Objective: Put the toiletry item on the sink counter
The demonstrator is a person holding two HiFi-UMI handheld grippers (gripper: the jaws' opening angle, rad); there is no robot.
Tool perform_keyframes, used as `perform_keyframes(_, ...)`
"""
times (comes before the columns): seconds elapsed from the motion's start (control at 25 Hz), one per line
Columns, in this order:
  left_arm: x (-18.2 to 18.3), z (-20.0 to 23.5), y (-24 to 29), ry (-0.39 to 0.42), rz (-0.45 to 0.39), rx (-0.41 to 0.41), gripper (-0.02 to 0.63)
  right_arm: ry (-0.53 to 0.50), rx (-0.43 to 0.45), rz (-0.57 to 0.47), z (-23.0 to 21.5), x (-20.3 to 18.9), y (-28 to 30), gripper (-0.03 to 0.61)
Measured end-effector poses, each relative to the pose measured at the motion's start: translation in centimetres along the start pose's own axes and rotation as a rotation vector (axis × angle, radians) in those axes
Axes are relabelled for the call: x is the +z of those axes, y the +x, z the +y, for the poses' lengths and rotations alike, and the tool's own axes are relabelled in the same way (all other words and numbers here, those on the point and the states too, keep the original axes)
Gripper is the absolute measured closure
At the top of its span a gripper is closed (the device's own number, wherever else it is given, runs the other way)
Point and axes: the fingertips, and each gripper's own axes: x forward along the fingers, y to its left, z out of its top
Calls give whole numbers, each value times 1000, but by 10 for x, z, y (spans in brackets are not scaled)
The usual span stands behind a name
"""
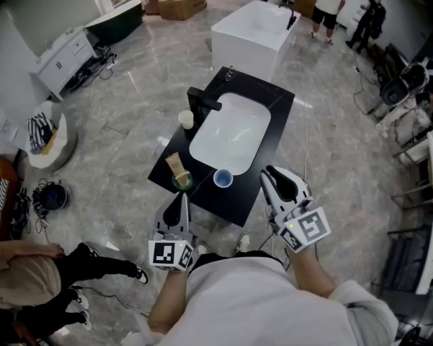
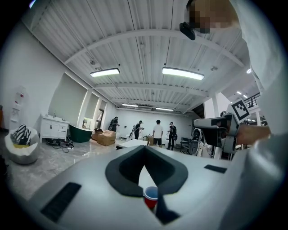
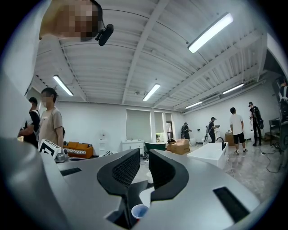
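Note:
A black sink counter (image 1: 267, 94) holds a white basin (image 1: 233, 135) and a black faucet (image 1: 203, 101). On its left edge a tan box-like toiletry item (image 1: 175, 163) stands in a green cup (image 1: 182, 180). A white cup (image 1: 186, 119) sits by the faucet, and a blue cup (image 1: 223, 178) (image 2: 151, 194) (image 3: 139, 211) stands at the front edge. My left gripper (image 1: 183, 197) (image 2: 144, 155) hovers just in front of the green cup, shut and empty. My right gripper (image 1: 270, 174) (image 3: 144, 157) is off the counter's front right corner, jaws together, holding nothing.
A white bathtub (image 1: 254, 30) stands behind the counter. People (image 1: 329, 13) stand at the far right, and another person (image 1: 34, 270) crouches at the lower left. A white basket (image 1: 47, 135) and a white cabinet (image 1: 64, 57) are to the left. Chairs (image 1: 413, 169) line the right side.

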Motion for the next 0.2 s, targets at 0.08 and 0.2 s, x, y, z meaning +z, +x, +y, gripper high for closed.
perform_keyframes(0.08,-1,-1,-2,1,3,3,612,-1,-1,-7,0,2,-1,503)
perform_keyframes(0.2,-1,-3,-2,4,1,4,612,-4,-5,-18,-3,5,-4,503)
